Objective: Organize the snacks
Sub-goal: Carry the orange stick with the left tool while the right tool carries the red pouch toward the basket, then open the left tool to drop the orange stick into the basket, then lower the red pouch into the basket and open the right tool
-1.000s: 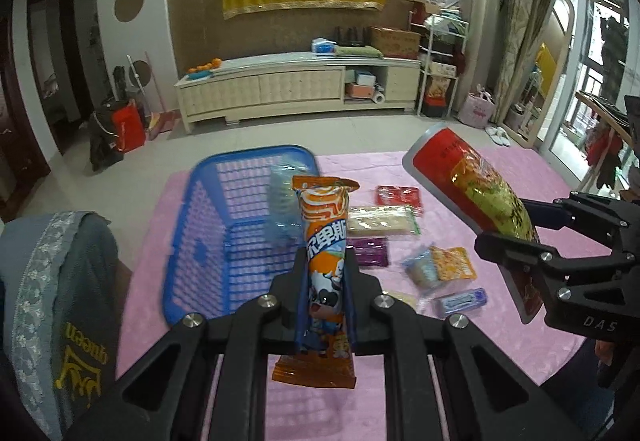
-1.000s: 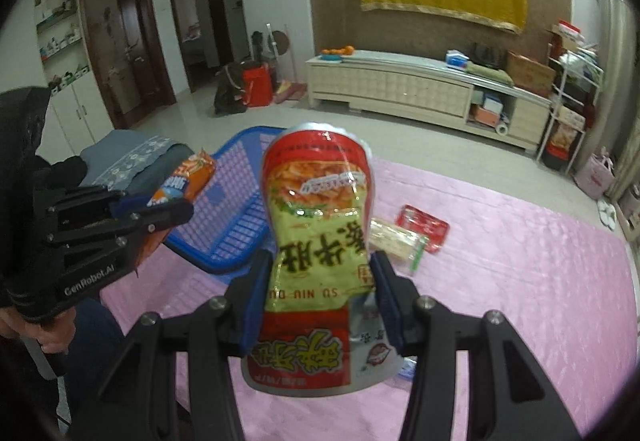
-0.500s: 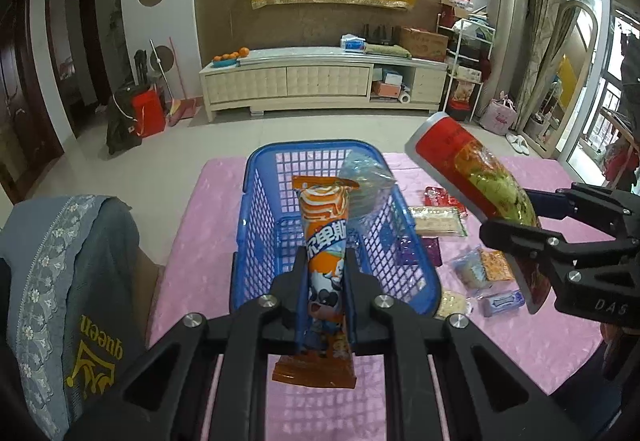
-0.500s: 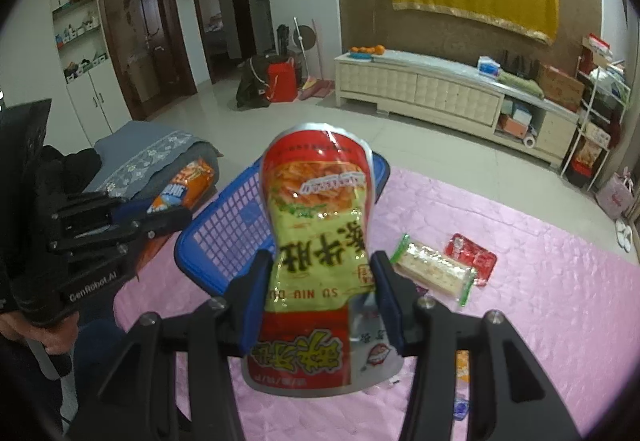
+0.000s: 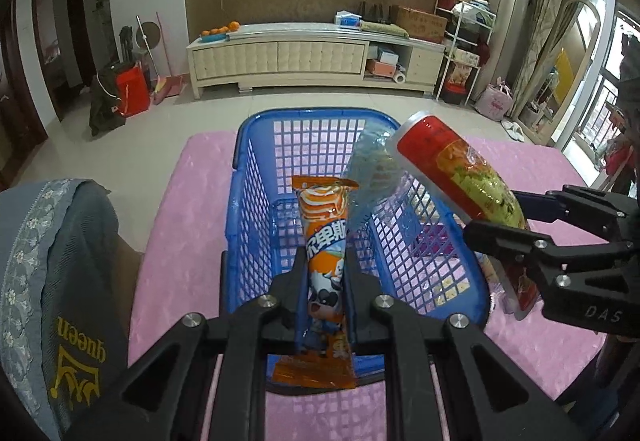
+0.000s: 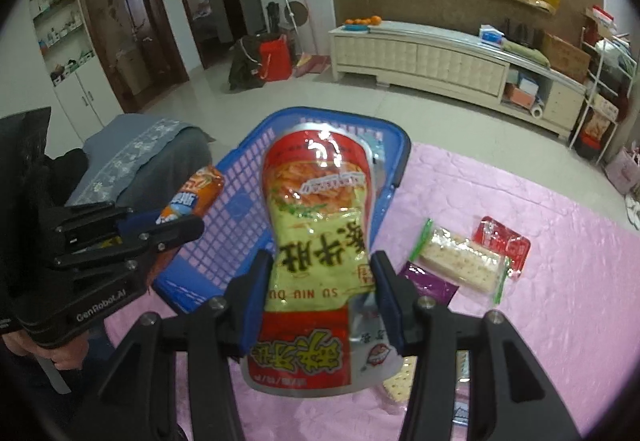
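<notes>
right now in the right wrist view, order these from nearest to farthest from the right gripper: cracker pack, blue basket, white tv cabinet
1. Cracker pack: on the pink cloth just right of the right gripper.
2. Blue basket: ahead, slightly left, behind the held bag.
3. White TV cabinet: far across the room against the wall.

My left wrist camera looks forward and down along its claw, close over the blue basket (image 5: 256, 201). My right wrist camera faces likewise from the right side. Both share the basket, pink cloth (image 6: 560, 281) and each other's claw.
</notes>
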A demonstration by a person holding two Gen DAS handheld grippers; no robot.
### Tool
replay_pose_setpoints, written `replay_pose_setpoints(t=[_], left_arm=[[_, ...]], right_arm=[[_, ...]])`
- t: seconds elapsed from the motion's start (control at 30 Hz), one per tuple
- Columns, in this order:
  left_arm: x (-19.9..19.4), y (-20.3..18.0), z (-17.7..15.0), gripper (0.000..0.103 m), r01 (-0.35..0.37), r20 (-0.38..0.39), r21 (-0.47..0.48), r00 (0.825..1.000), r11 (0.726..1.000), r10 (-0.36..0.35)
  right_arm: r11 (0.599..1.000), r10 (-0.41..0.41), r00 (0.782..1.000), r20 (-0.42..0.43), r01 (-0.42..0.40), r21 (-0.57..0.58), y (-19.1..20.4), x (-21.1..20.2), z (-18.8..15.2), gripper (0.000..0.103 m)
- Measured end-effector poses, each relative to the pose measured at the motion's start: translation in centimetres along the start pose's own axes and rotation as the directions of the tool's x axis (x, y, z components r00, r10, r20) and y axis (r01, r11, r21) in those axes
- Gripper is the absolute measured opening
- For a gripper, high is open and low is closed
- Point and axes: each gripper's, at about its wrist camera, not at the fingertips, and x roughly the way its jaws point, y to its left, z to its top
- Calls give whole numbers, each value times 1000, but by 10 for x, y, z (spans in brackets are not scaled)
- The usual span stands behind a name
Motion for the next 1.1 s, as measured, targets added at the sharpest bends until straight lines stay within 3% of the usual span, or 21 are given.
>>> replay_pose_setpoints(t=[0.1, 0.17, 0.23, 0.77, 0.97, 1.1], left_arm=[[6, 3, 0, 18, 11, -2, -20, 1000, 1000, -11], [8, 6, 0, 47, 25, -2, -47, 1000, 999, -25], [6, 9, -1, 55, 39, 0, -68, 999, 997, -39], [-41, 2, 2, 66, -55, 52, -10, 997, 998, 55], [-51, 8, 5, 69, -93, 75, 7, 993, 996, 92], [-47, 18, 13, 69, -111, 68, 15, 992, 994, 110]], right_arm=[[1000, -7, 1000, -1, 7, 3, -1, -1, -1, 55], [1000, -12, 1000, -2, 12, 2, -1, -2, -1, 55], [1000, -15, 1000, -1, 15, -6, 0, -4, 1, 55], [999, 7, 999, 40, -5, -46, 15, -30, 10, 55], [999, 29, 999, 45, -27, -34, 22, -27, 22, 55], [1000, 2, 1000, 29, -2, -6, 28, -15, 38, 55]])
